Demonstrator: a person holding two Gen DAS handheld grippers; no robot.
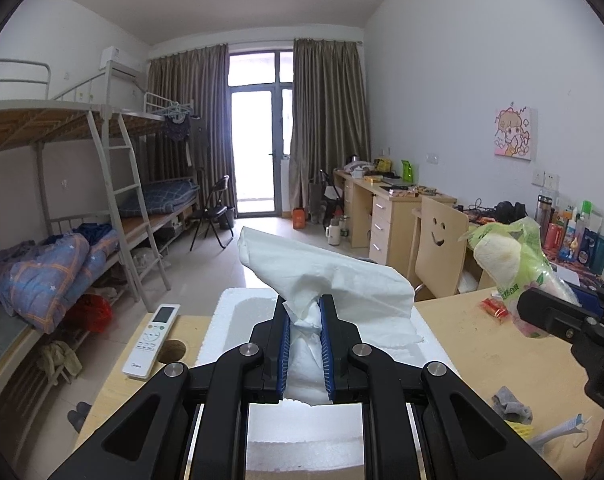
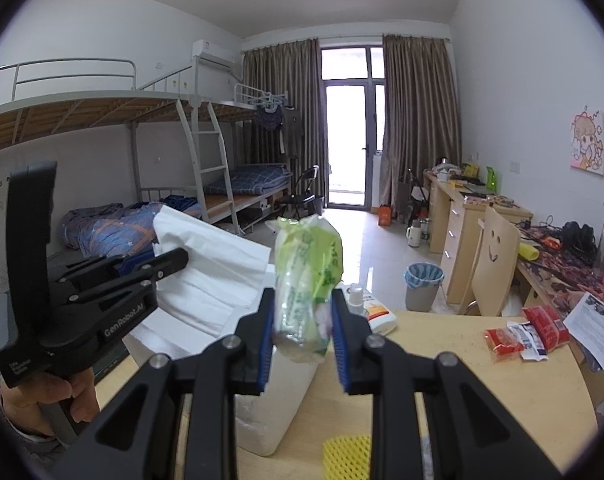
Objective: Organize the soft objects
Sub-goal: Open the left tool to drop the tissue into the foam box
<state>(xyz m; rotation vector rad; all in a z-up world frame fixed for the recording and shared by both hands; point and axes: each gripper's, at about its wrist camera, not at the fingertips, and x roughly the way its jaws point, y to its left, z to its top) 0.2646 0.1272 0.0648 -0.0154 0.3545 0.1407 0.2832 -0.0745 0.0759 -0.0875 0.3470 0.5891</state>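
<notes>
My left gripper (image 1: 305, 320) is shut on a white paper tissue (image 1: 334, 276) and holds it above a white foam box (image 1: 238, 312) on the wooden table. My right gripper (image 2: 302, 316) is shut on a green plastic tissue pack (image 2: 306, 276), held up beside the box (image 2: 278, 400). In the right wrist view the left gripper (image 2: 182, 258) and the tissue (image 2: 210, 272) show at left. In the left wrist view the right gripper (image 1: 542, 308) and the pack (image 1: 514, 264) show at right.
A white remote (image 1: 152, 340) lies left of the box. A grey sock (image 1: 510, 404), red packets (image 2: 522, 332), a paper sheet (image 2: 594, 328), a spray bottle (image 2: 356, 300) and a yellow foam net (image 2: 346, 456) lie on the table (image 2: 462, 400). A wooden chair (image 2: 494, 268) stands beyond.
</notes>
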